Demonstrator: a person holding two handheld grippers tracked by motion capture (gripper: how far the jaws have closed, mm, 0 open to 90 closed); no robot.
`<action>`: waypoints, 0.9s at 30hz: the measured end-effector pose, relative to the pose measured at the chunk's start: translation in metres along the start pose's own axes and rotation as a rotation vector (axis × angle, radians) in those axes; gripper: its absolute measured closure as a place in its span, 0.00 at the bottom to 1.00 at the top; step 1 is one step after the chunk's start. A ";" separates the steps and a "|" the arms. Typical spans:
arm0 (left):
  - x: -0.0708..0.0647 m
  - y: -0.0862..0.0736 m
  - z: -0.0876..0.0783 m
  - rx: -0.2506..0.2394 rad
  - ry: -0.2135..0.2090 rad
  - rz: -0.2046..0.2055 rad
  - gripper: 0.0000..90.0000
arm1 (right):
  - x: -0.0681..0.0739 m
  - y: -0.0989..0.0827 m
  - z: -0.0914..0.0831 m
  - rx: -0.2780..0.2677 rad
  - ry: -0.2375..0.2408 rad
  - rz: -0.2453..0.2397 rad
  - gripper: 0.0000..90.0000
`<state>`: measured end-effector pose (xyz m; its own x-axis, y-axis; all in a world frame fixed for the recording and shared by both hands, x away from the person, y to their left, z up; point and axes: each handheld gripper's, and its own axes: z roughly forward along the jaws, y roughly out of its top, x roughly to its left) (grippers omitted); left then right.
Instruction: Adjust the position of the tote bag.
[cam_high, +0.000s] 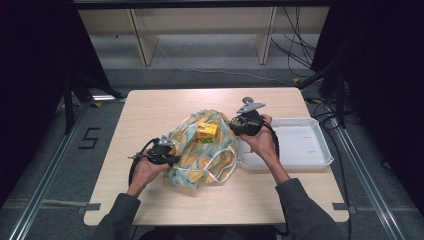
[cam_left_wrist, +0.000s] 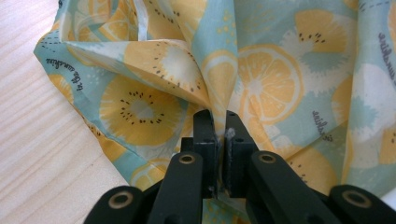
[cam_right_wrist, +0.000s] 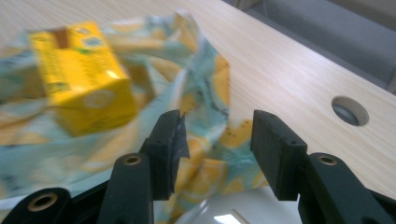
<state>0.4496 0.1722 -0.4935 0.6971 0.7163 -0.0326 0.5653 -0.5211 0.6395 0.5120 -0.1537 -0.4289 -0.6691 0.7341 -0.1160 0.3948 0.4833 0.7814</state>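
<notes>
The fruit-print bag (cam_high: 202, 150) lies on the table (cam_high: 150, 110) with a yellow carton (cam_high: 206, 132) in its opening. The left claw (cam_left_wrist: 218, 122) is clamped on the bag's cloth. The right claw (cam_right_wrist: 217, 135) stands apart, holding nothing, beside the carton and above the white tray (cam_high: 300, 145).

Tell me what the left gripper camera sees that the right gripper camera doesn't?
Left gripper view: the left gripper shut on a fold of the fruit-print bag, close enough to read the small writing on the cloth.

Right gripper view: the right gripper with its jaws apart and nothing between them, a yellow carton lying on the bag, and a round hole in the table.

Both: the bag and the wooden table.
</notes>
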 end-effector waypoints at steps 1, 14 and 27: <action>0.000 0.000 -0.001 0.003 0.006 0.003 0.95 | 0.002 0.000 -0.004 -0.021 0.018 0.010 0.63; 0.000 -0.003 0.000 -0.010 0.016 -0.005 0.94 | 0.014 -0.010 0.060 0.100 0.019 -0.050 1.00; 0.008 -0.013 -0.003 0.009 0.053 -0.019 0.96 | 0.011 -0.015 0.067 0.210 0.048 -0.020 0.98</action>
<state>0.4461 0.1860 -0.5000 0.6617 0.7498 -0.0035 0.5824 -0.5109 0.6323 0.5414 -0.1209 -0.4828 -0.7057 0.7018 -0.0971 0.5002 0.5905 0.6334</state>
